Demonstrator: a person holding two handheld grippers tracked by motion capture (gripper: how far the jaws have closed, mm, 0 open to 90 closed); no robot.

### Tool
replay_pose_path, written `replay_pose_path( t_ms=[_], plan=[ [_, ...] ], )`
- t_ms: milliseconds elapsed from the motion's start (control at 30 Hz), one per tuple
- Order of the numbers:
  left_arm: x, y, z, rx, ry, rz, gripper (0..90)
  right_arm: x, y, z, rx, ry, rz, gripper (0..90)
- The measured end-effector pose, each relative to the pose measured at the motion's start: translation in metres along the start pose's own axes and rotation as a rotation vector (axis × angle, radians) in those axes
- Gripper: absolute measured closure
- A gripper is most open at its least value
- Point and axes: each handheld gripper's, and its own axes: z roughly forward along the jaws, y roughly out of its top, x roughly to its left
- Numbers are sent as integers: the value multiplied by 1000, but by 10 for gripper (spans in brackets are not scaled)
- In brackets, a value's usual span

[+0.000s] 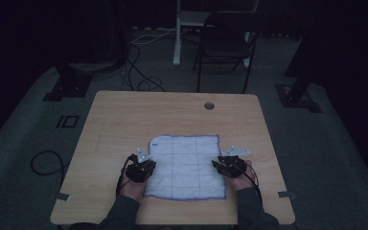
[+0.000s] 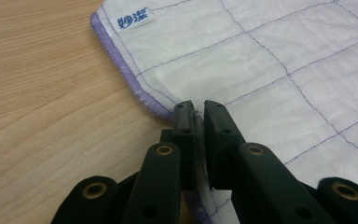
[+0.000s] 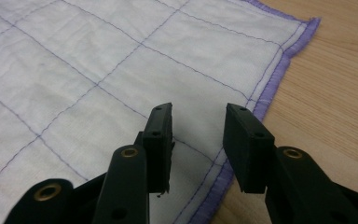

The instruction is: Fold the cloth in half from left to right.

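Left gripper [image 2: 195, 109] pinches the cloth [image 2: 261, 70] edge at lower centre; right gripper [image 3: 198, 121] fingers spread, straddling the opposite hem to lift.

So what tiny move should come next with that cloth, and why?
Probably close the right hand-held gripper on the cloth. Its jaws stand open over the purple edge, while the left hand-held gripper looks already pinched on the opposite edge, so both sides would then be held for lifting or folding.
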Motion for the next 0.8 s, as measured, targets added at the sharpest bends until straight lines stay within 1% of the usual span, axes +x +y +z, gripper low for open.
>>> replay_pose_path(
  t_ms=[100,167,200,233,267,300,333,367,400,433,467,533,567,667,800],
  plan=[
    [2,-1,-1,3,3,-1,851,1,0,-2,-15,1,-4,642],
    [5,-1,-3,7,11,-1,858,2,1,-4,-31,4,-8,681],
    [9,-2,-4,11,12,-6,862,3,1,-5,-37,19,-12,715],
    [9,-2,-4,11,12,-6,864,3,1,-5,-37,19,-12,715],
    [13,-3,-7,18,18,-5,866,4,1,-6,-42,30,-27,748],
    [13,-3,-7,18,18,-5,867,4,1,-6,-42,30,-27,748],
    [18,-4,-8,19,23,-11,870,6,2,-5,-38,31,-36,767],
    [18,-4,-8,19,23,-11,871,6,2,-5,-38,31,-36,767],
    [22,-5,-10,21,31,-16,873,7,2,-5,-31,29,-46,784],
    [22,-5,-10,21,31,-16,873,7,2,-5,-31,29,-46,784],
    [27,-6,-11,21,41,-28,874,8,2,-4,-28,33,-47,796],
    [31,-6,-12,26,52,-34,875,8,2,-3,-30,34,-53,804],
    [33,-6,-12,23,55,-43,876,8,2,-3,-31,35,-53,809],
    [37,-7,-14,25,59,-55,877,11,2,-2,-28,42,-63,828],
    [38,-7,-14,25,61,-58,878,15,3,0,-23,49,-78,851]
  ],
)
